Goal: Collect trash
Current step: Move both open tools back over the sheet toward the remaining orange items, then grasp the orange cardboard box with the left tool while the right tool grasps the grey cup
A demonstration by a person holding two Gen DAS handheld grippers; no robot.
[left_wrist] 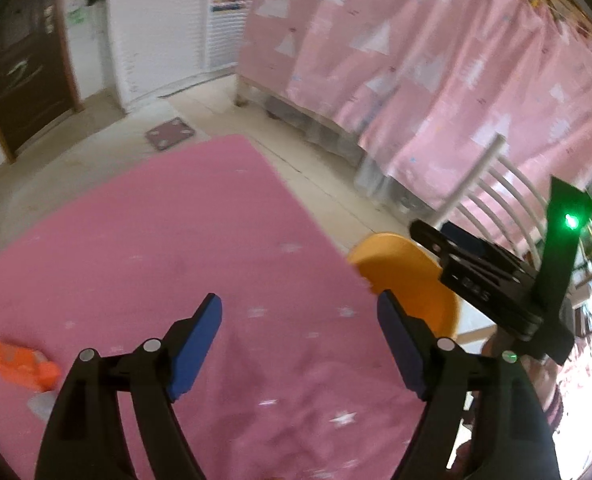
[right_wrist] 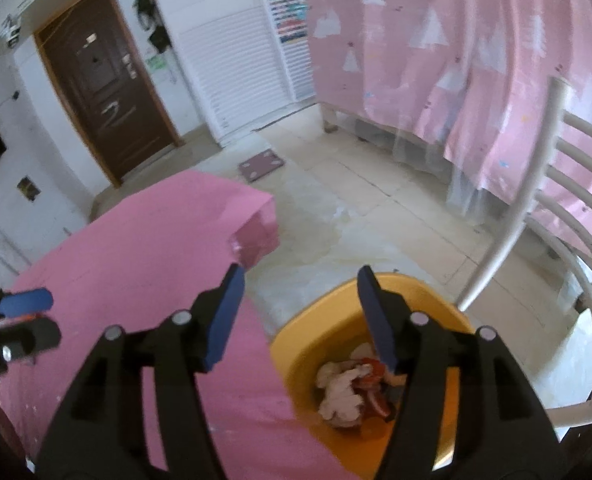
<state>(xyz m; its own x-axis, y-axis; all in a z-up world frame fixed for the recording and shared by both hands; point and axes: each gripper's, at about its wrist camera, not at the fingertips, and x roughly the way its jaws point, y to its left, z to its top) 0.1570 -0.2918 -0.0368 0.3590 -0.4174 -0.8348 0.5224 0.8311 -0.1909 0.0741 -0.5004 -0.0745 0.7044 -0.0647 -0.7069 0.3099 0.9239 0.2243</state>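
Observation:
My left gripper [left_wrist: 300, 320] is open and empty above the pink tablecloth [left_wrist: 156, 248]. An orange wrapper [left_wrist: 22, 366] lies on the cloth at its left, with a pale scrap [left_wrist: 42, 404] just below it. My right gripper [right_wrist: 300, 300] is open and empty, over the edge between the table [right_wrist: 136, 248] and the yellow bin [right_wrist: 332, 320]. The bin holds crumpled tissue [right_wrist: 342, 392] and red scraps [right_wrist: 374, 372]. The bin also shows in the left wrist view [left_wrist: 400, 264], with the right gripper [left_wrist: 448, 240] above it. The left gripper [right_wrist: 24, 312] shows at the left of the right wrist view.
A white chair [right_wrist: 536, 208] stands right of the bin. A pink curtain [right_wrist: 476, 60] hangs at the back right. A brown door [right_wrist: 108, 80] and a white louvred cabinet [right_wrist: 236, 60] stand at the far wall. A small scale [right_wrist: 261, 166] lies on the tile floor.

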